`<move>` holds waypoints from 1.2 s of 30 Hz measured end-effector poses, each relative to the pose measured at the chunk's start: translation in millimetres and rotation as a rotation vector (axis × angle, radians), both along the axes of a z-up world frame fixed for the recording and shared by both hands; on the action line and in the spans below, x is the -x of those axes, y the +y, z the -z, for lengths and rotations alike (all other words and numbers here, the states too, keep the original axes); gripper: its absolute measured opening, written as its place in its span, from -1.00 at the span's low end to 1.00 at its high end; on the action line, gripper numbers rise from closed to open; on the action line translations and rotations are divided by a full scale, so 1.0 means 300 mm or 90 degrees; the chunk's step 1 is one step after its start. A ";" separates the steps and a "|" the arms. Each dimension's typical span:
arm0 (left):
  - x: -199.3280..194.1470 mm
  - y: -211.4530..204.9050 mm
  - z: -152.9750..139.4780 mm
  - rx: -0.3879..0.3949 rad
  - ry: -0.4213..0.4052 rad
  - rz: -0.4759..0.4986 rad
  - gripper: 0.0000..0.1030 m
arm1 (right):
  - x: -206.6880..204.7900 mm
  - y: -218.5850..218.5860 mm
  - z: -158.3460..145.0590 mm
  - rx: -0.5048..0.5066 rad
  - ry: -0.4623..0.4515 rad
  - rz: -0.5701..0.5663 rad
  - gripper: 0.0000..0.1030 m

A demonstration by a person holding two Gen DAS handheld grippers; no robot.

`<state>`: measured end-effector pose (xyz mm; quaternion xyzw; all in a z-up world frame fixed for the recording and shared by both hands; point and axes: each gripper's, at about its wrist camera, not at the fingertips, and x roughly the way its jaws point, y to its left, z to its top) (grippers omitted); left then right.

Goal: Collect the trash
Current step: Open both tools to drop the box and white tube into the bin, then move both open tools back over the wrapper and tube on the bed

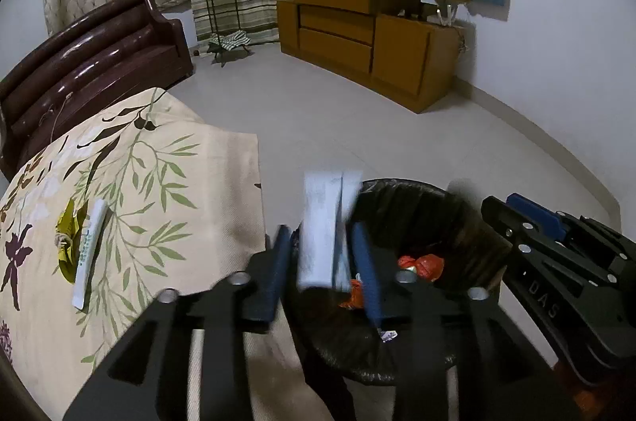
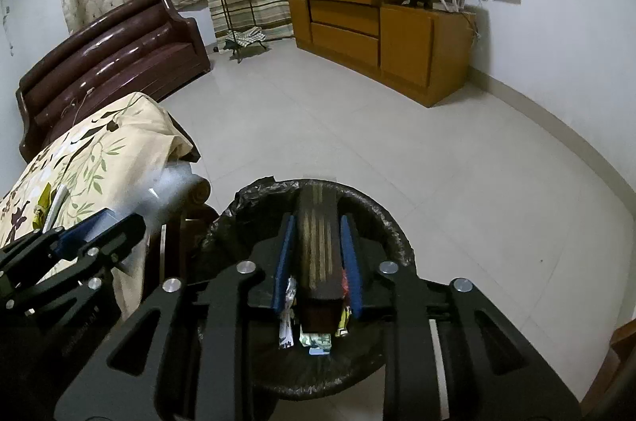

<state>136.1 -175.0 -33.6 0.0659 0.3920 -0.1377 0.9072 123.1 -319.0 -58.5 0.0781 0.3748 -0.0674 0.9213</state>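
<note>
My left gripper [image 1: 322,272] hangs over the near rim of a black-lined bin [image 1: 401,369]. Its jaws are open, and a blurred white packet [image 1: 320,230] stands loose between the pads. My right gripper [image 2: 317,262] is above the same bin [image 2: 397,242], shut on a dark brown striped box [image 2: 318,254] with a pad against each side. Orange wrappers [image 1: 421,264] and other scraps [image 2: 316,339] lie inside the bin. On the floral tablecloth [image 1: 167,182] to the left lie a yellow-green wrapper [image 1: 67,234] and a long white packet [image 1: 90,250].
A dark brown sofa [image 1: 91,55] stands behind the table. A wooden cabinet [image 1: 369,39] runs along the far wall, with a metal plant stand [image 1: 216,3] beside it. Pale tiled floor [image 2: 397,127] stretches beyond the bin. The right gripper [image 1: 556,246] shows at the left view's right edge.
</note>
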 end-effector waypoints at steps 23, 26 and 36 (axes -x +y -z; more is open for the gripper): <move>0.026 0.060 -0.041 0.003 -0.023 -0.035 0.28 | 0.009 -0.024 0.004 0.004 -0.003 0.022 0.06; 0.039 0.095 -0.057 0.001 -0.036 -0.047 0.34 | 0.015 0.010 -0.005 0.006 -0.003 0.014 0.07; 0.076 0.275 -0.086 0.007 -0.045 -0.105 0.35 | 0.007 0.184 -0.039 0.007 -0.001 -0.043 0.07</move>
